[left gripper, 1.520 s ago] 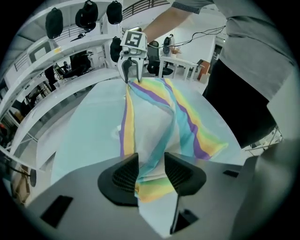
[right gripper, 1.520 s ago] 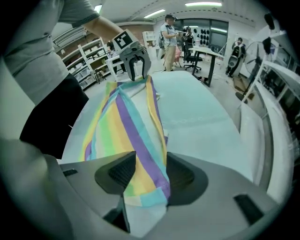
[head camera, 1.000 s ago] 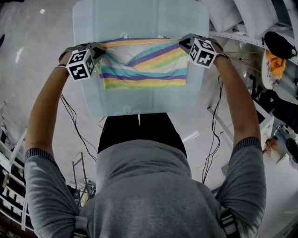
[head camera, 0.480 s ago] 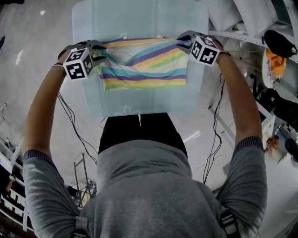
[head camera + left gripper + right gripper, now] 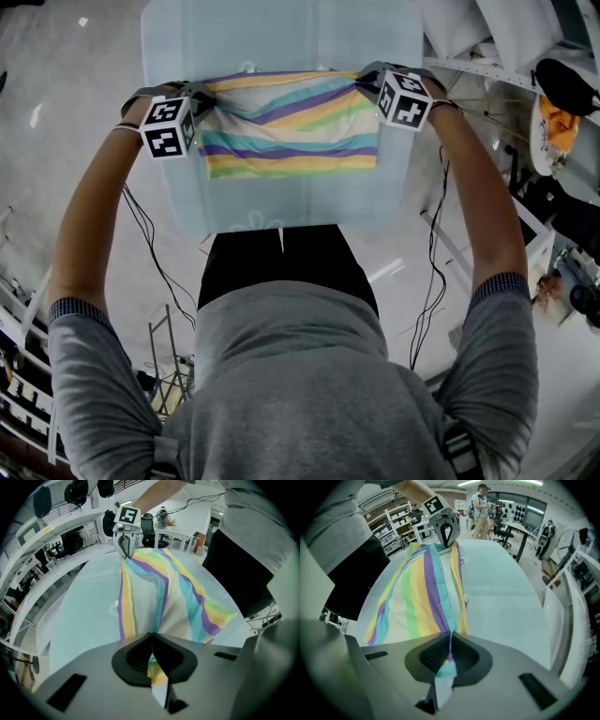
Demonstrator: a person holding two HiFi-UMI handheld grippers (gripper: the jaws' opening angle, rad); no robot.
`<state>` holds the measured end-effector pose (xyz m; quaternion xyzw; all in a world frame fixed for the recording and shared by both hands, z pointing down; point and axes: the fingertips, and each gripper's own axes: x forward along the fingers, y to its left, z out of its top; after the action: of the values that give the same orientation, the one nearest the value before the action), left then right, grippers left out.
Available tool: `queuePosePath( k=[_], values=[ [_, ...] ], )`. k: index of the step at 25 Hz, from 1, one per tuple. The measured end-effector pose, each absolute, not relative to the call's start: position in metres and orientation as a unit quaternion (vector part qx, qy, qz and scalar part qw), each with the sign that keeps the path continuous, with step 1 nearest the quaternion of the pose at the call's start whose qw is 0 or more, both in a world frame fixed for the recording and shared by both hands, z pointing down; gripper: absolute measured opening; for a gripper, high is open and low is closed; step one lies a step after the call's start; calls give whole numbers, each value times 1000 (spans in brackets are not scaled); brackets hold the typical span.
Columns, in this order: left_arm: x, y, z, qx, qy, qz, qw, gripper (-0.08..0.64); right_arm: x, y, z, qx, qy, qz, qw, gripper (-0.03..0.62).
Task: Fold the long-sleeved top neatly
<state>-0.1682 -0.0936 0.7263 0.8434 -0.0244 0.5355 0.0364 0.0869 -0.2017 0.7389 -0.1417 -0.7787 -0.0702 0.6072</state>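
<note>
Left gripper: clenched on the left far corner of the soft long-sleeved top, striped in yellow, purple, teal and green. Its jaws have just been closing, and a tuft of striped cloth sits pinched between the pads.
Right gripper: likewise clamped, on the right far corner. Its jaws have also just been closing, with a strip of teal and purple cloth between them.
Top: already folded to a short wide band across the middle of the pale blue-green padded table. It is stretched between the two grippers, its near edge lying flat on the surface.
Step in hand: probably a fresh grip on the far edge, ready to draw it over towards the person for another fold.
How to do it well: lift both corners together and level, with just enough tension that the edge runs straight. Carry it across evenly so that stripe meets stripe, then lay it on the near edge before letting go.
Watch for: one hand leading the other, which would skew the fold. A shallow pinch may catch only the upper layer and leave the lower ones behind.
</note>
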Motion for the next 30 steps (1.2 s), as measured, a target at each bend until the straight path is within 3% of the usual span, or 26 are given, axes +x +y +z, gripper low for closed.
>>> queuePosePath(
  k=[7, 16, 20, 22, 25, 28, 30],
  values=[
    [-187, -109, 703, 860, -66, 498, 87, 17, 103, -224, 714, -89, -802, -39, 589, 23],
    [-205, -175, 702, 830, -236, 446, 239, 17, 123, -249, 728, 8, -792, 22, 610, 36],
    [-223, -180, 725, 772, -319, 479, 272, 20, 124, -255, 742, 55, -773, 41, 631, 113],
    [-237, -181, 728, 749, -366, 476, 281, 27, 127, -263, 742, 83, -770, 53, 630, 206],
    [-246, -174, 717, 735, -427, 406, 336, 125, 133, -280, 733, 135, -779, 84, 606, 288],
    [-248, -157, 696, 717, -477, 323, 392, 242, 122, -286, 709, 180, -806, 129, 549, 311],
    [-249, -144, 682, 707, -504, 291, 401, 270, 108, -281, 686, 202, -823, 152, 508, 318]
  ],
)
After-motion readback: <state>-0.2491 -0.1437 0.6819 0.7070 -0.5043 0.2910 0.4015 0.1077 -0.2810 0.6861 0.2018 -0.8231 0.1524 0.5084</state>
